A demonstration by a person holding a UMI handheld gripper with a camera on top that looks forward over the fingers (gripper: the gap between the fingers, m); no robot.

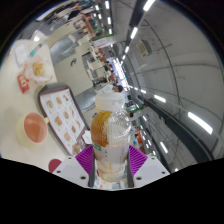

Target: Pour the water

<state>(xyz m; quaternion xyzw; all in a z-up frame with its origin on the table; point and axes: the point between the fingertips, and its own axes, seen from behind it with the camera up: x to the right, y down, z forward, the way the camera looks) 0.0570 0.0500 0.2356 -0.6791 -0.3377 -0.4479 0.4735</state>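
The gripper (110, 160) is closed on a clear plastic bottle (111, 135), both purple pads (86, 158) pressing its sides; the whole view is tilted, seemingly for pouring; on the white surface (25, 105) lie a printed menu card (63, 112) and an orange cup (34, 126), nothing blocking them.
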